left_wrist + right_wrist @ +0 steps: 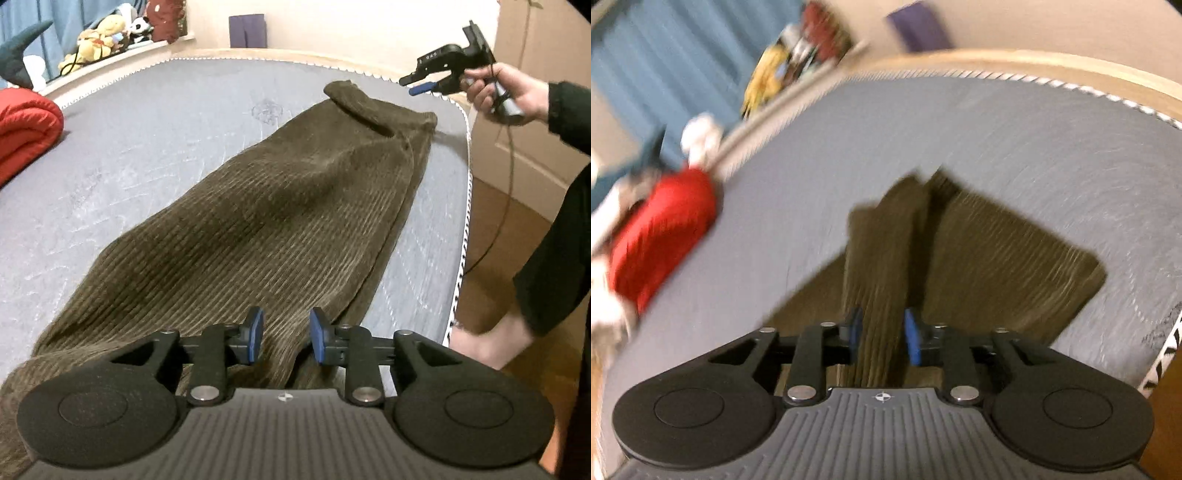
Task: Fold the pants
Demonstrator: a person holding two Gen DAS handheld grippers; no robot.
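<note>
Here both tongs (286, 339) (882, 338) gape, empty — pants (258, 229) hug the mattress edge (466, 206).

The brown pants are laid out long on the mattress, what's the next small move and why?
Probably lower the left hand-held gripper onto the near end of the pants and close on it. Its jaws stand open above the cloth, holding nothing; the pants lie flat lengthwise on the mattress, and the right hand-held gripper hangs in the air by their far end.
</note>
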